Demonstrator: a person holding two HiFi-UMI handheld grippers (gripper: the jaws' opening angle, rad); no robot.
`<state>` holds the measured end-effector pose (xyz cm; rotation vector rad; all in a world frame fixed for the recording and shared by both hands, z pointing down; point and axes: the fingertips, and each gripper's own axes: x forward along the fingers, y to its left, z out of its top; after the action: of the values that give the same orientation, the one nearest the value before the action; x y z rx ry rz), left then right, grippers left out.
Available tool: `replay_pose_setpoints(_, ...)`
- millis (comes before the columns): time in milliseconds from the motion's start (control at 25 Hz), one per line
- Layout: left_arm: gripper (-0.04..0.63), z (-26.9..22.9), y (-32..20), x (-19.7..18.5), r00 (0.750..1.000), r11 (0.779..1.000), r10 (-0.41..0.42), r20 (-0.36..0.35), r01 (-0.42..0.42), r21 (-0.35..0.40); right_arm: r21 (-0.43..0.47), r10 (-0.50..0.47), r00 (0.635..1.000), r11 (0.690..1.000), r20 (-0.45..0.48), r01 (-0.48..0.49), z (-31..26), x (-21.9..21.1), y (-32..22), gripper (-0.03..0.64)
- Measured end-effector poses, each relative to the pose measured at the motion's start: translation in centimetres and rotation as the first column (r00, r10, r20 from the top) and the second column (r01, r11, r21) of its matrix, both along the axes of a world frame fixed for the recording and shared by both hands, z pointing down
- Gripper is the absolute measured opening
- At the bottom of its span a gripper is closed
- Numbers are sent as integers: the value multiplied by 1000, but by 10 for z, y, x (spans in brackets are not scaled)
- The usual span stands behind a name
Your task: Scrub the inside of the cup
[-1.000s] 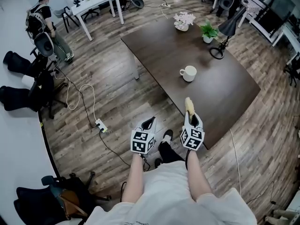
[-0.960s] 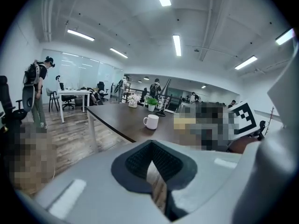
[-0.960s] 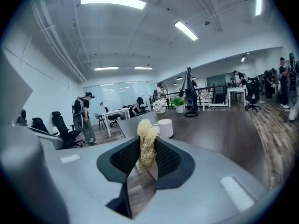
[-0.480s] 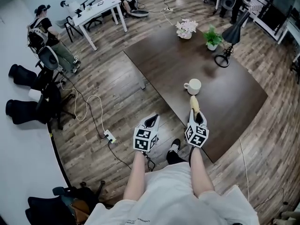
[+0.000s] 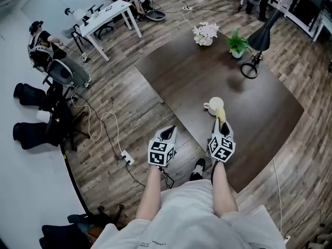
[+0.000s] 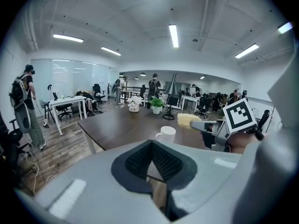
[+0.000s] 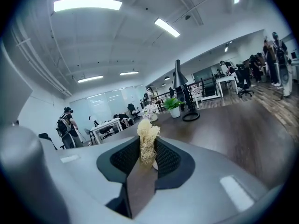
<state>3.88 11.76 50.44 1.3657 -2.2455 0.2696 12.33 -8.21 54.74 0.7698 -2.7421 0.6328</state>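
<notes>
- Dark table (image 5: 259, 113) fills the head view from 12 to 3 o'clock.
- Right gripper (image 5: 222, 126): jaws closed on a yellowish fibre scrubber (image 5: 220, 114), which sticks out forward.
- Left gripper (image 5: 167, 132): jaws drawn together, nothing between them, above the wooden floor (image 5: 119, 102).
- White cup (image 5: 213, 105) stands upright on the table at 12 o'clock from the right gripper, near the scrubber tip.

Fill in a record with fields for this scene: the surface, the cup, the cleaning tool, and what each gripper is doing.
Surface: dark brown wooden table
Cup: white ceramic mug, upright on the table
Tool: pale yellow fibrous scrubber, tip beside the mug's rim, not inside
Right gripper: shut on the scrubber
Left gripper: shut, empty, over the floor beside the table
</notes>
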Motion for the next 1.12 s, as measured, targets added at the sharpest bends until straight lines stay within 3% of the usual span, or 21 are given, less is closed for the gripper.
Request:
replay_pose_setpoints(320,0,22,-61,-18,998,999,48,-27,-48,-2,-33,49,999,998,5,-49,13,-8,-47,123)
replay_pose_setpoints(720,0,39,-118,-27,996,996,93,4,-93,-3,-120,63,998,991,-18,-64,40,-2,-80,123)
replay_pose_setpoints(880,0,42,-133,-26,991,991,129,35,-129,18,-109,80,996,991,-27,-83,42,5,-91,123)
replay_pose_setpoints(1120,0,65,-147,-36,987,985,160,17,-160,62,-71,90,993,993,-83,-96,46,17,-94,123)
